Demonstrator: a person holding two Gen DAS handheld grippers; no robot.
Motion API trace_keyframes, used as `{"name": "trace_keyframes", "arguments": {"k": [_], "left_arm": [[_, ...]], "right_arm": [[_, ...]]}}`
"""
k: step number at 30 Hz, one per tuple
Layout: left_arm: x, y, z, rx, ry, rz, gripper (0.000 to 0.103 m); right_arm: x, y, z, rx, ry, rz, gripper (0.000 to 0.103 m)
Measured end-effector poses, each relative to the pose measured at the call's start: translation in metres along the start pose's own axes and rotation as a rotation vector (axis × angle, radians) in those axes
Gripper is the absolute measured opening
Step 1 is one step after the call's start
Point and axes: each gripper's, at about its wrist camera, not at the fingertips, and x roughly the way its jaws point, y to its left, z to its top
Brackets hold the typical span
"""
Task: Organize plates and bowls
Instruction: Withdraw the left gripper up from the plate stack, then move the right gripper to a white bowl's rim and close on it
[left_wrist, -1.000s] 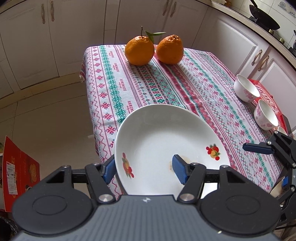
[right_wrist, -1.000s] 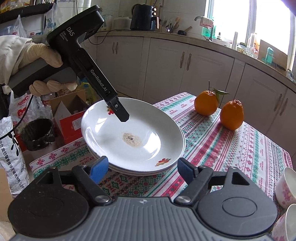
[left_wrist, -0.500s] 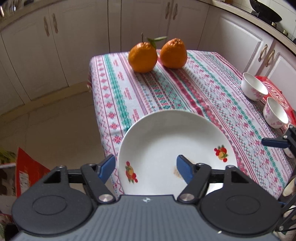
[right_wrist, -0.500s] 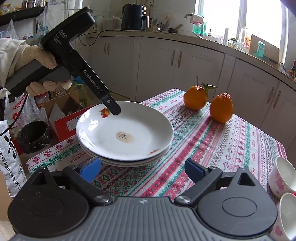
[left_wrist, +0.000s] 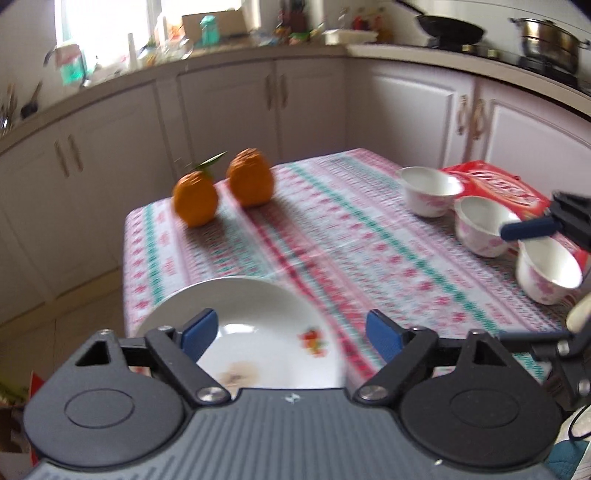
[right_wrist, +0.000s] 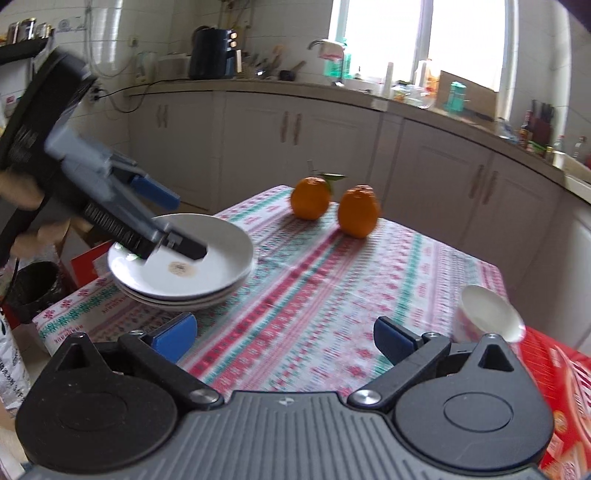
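A stack of white plates (left_wrist: 258, 317) with a fruit print lies at the near corner of the patterned tablecloth (left_wrist: 332, 240). My left gripper (left_wrist: 291, 332) hovers over its near rim, jaws opening, pads clear of the plate. In the right wrist view the plates (right_wrist: 221, 258) sit left of centre, with the left gripper (right_wrist: 188, 227) above them. Three pink-flowered bowls (left_wrist: 430, 190) (left_wrist: 484, 225) (left_wrist: 546, 269) stand at the right. My right gripper (right_wrist: 286, 338) is opening wide with nothing between its fingers; one bowl (right_wrist: 487, 314) sits just beyond its right finger.
Two oranges (left_wrist: 195, 201) (left_wrist: 251, 182) rest at the table's far corner. A red carton (left_wrist: 495, 181) lies under or behind the bowls at the right edge. White cabinets ring the table. A black bucket (right_wrist: 33, 284) and bags stand on the floor at the left.
The left jaws let go of the top plate, which now lies flat on the stack, and the gripper drew back and turned right. The right jaws widened and swung toward the bowls.
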Motion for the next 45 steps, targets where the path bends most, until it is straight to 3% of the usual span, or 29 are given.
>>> {"name": "trace_keyframes", "arguments": {"k": [5,9,21,33,36,40,45], "left_arm": [[-0.002,-0.056,-0.009,0.058,-0.066,-0.056,0.092],[0.005,-0.097,-0.011,0.089,-0.078,-0.153,0.092],[0.040,-0.199,-0.016,0.270,-0.098,-0.325,0.092],[0.062,-0.237,-0.014,0.287,-0.112,-0.385,0.092],[0.066,-0.239,-0.013,0.286,-0.110,-0.394,0.090],[0.067,-0.242,-0.013,0.286,-0.116,-0.397,0.089],[0.069,-0.247,-0.013,0.289,-0.118,-0.406,0.086]], "right_arm": [[-0.026,-0.023,-0.018,0.016,0.014,-0.059,0.103],[-0.044,-0.043,-0.036,0.051,0.032,-0.139,0.103],[-0.074,-0.123,-0.084,0.289,0.088,-0.257,0.103],[-0.060,-0.155,-0.106,0.383,0.147,-0.203,0.102],[-0.056,-0.160,-0.108,0.397,0.152,-0.171,0.099],[-0.052,-0.168,-0.109,0.409,0.168,-0.157,0.086],[-0.054,-0.178,-0.111,0.449,0.161,-0.118,0.082]]}}
